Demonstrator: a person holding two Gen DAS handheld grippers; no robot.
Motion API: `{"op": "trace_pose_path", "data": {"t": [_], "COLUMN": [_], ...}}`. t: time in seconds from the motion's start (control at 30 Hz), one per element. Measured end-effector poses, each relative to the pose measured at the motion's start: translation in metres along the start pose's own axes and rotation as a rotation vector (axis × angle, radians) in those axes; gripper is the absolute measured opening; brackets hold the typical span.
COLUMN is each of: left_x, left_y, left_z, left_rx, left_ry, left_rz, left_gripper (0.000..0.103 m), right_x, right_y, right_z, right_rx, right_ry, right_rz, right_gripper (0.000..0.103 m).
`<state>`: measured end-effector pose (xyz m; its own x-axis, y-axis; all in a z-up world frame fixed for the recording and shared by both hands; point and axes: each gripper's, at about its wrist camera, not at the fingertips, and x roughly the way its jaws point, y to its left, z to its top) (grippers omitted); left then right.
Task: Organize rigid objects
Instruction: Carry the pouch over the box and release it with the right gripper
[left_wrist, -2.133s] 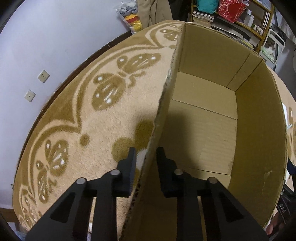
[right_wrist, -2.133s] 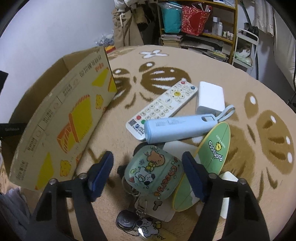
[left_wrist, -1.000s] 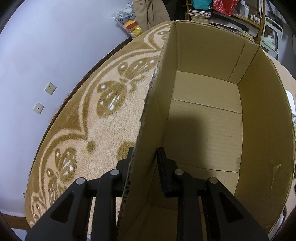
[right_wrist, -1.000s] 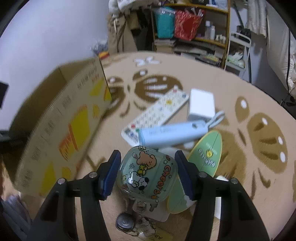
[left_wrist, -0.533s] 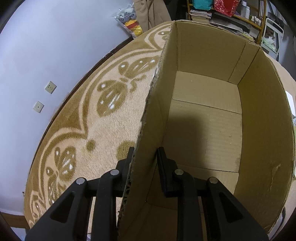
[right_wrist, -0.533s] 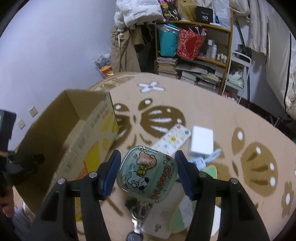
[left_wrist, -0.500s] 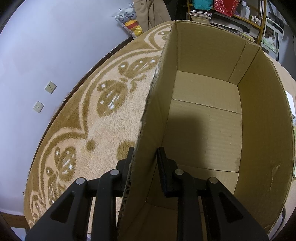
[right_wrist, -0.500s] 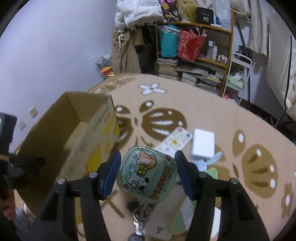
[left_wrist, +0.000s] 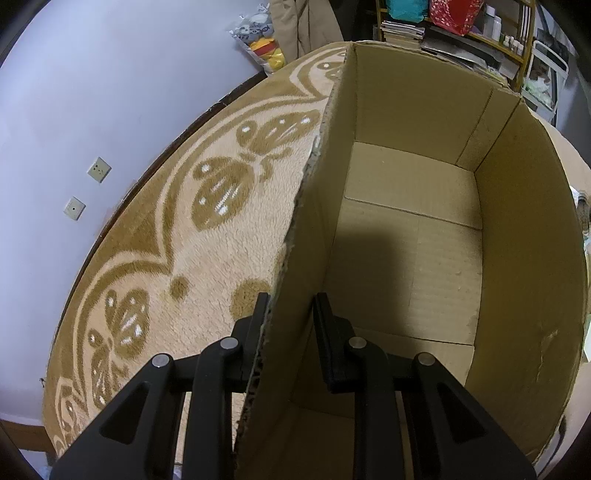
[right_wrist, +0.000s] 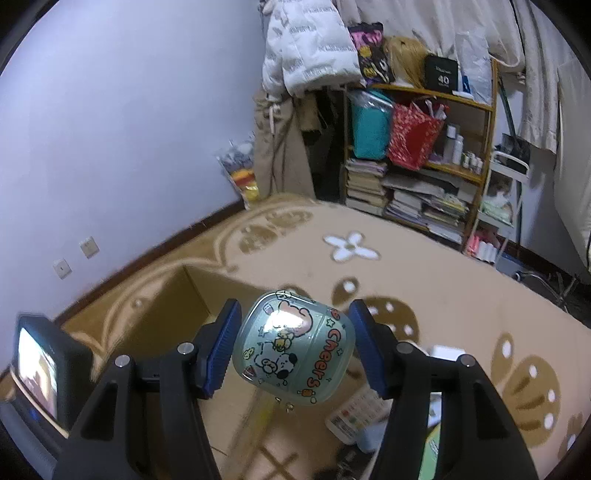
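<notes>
The left wall of the open cardboard box (left_wrist: 424, 236) is pinched between the narrowly closed left tongs (left_wrist: 290, 314), the box standing on the patterned beige carpet (left_wrist: 192, 236) with only its bare cardboard floor seen inside. A pale green cartoon-printed case (right_wrist: 293, 341) marked "Cheers" is clamped between the blue pads (right_wrist: 221, 349) of the right tongs (right_wrist: 293, 345) and is held in the air. The box's far end appears just left of it, and a white remote control (right_wrist: 354, 415) lies on the carpet below to the right.
</notes>
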<state>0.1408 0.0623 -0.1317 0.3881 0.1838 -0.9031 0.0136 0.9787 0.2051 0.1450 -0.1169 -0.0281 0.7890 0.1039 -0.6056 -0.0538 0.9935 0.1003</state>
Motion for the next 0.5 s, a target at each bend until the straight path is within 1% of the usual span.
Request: {"op": "trace_pose_path", "data": {"t": [0.17, 0.23, 0.33, 0.5], "left_x": [0.002, 0.002, 0.003, 0.004], "left_y": [0.001, 0.002, 0.003, 0.004], "left_z": [0.001, 0.001, 0.001, 0.001], "left_rx": [-0.007, -0.011, -0.015, -0.021], "left_ry": [0.002, 0.003, 0.005, 0.007], "left_rz": [-0.007, -0.012, -0.017, -0.023], "left_gripper": [0.022, 0.022, 0.022, 0.022], "right_x": [0.004, 0.008, 0.016, 0.034], "right_y": [0.018, 0.022, 0.027, 0.025], "right_z": [0.012, 0.011, 0.007, -0.007], "right_rx": [-0.018, -0.014, -0.004, 0.042], "right_ry": [-0.013, -0.007, 0.016, 0.087], "right_rz": [0.034, 0.048, 0.059, 0.087], "right_gripper": [0.064, 0.064, 0.064, 0.064]}}
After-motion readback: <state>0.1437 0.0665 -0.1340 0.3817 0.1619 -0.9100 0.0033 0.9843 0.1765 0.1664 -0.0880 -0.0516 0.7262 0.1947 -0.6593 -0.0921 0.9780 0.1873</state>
